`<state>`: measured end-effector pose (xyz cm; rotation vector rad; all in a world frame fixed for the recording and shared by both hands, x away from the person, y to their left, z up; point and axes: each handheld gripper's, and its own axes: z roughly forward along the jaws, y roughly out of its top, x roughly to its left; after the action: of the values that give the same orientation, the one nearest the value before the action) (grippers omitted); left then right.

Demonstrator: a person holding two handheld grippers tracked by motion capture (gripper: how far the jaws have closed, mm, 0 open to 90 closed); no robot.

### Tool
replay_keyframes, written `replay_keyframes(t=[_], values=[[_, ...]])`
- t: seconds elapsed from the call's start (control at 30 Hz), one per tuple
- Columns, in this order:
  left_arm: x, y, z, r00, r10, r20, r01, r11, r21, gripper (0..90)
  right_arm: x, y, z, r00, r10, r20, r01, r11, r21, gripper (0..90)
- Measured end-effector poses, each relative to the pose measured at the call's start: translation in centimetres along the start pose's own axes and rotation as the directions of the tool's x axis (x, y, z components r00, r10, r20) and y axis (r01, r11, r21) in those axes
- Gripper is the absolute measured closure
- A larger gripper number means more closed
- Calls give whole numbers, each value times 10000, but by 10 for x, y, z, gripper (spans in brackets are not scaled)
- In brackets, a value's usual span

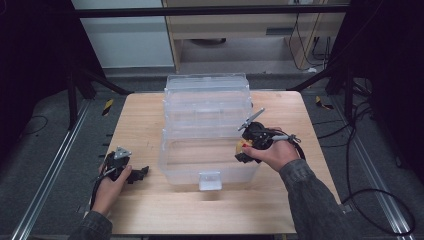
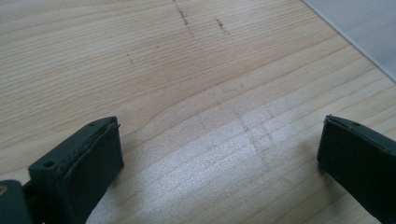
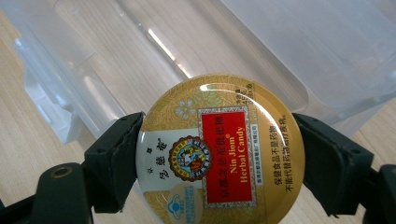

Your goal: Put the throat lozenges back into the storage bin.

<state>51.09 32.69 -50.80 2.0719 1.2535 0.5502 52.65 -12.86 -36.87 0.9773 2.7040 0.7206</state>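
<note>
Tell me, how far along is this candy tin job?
Done: the clear plastic box stands open, and the right gripper clamps the round Nin Jiom candy tin at its rim. Left: setting the tin inside and releasing. The left gripper rests open on the table.

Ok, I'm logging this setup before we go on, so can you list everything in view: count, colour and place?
candy tin: one, gold round lid with a red label, clamped between the right gripper's jaws above the box's right front edge.
storage box: one, clear plastic, mid-table, lid swung open toward the far side, white latch at the front.
table: one, light wood, under everything.
black-and-yellow tape marks: two, on the grey floor left and right of the table.
cables: several, black, on the floor at right.
left gripper: one, black, jaws open over bare wood, left of the box.
right gripper: one, black, shut on the tin.
</note>
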Motion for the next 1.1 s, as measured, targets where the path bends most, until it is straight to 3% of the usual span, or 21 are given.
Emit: replay_keyframes(t=[1.1], values=[[0,0,0,10000,-2,-1,2,10000,-3,0,-7,-13,10,9989,443,-155,-440,9989,143,209]])
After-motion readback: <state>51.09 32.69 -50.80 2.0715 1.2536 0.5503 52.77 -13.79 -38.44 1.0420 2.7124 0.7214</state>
